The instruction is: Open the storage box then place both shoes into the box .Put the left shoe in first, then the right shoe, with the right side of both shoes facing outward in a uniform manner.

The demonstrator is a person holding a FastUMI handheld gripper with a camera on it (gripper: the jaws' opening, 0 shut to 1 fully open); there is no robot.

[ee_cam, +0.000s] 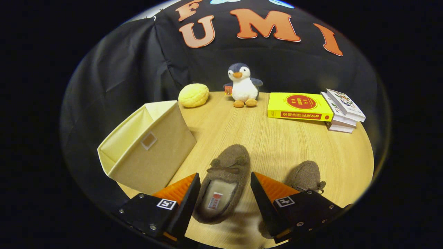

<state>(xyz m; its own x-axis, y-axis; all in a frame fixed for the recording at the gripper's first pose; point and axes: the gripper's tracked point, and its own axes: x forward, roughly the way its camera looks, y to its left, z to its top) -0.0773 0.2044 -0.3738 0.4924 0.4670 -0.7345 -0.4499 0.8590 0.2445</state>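
Note:
A beige fabric storage box stands on the round wooden table, left of the fingers, its opening turned to the left. A brown slipper with a bow lies between my two fingers, toe pointing away, its heel opening with a white lining and label towards me. A second brown slipper lies just right of the right finger, partly hidden by it. My gripper is open, with the fingers either side of the first slipper and not pressing on it.
At the back of the table sit a yellow round plush bun, a penguin toy, a yellow book and a small stack of white books. Black cloth walls close the booth behind.

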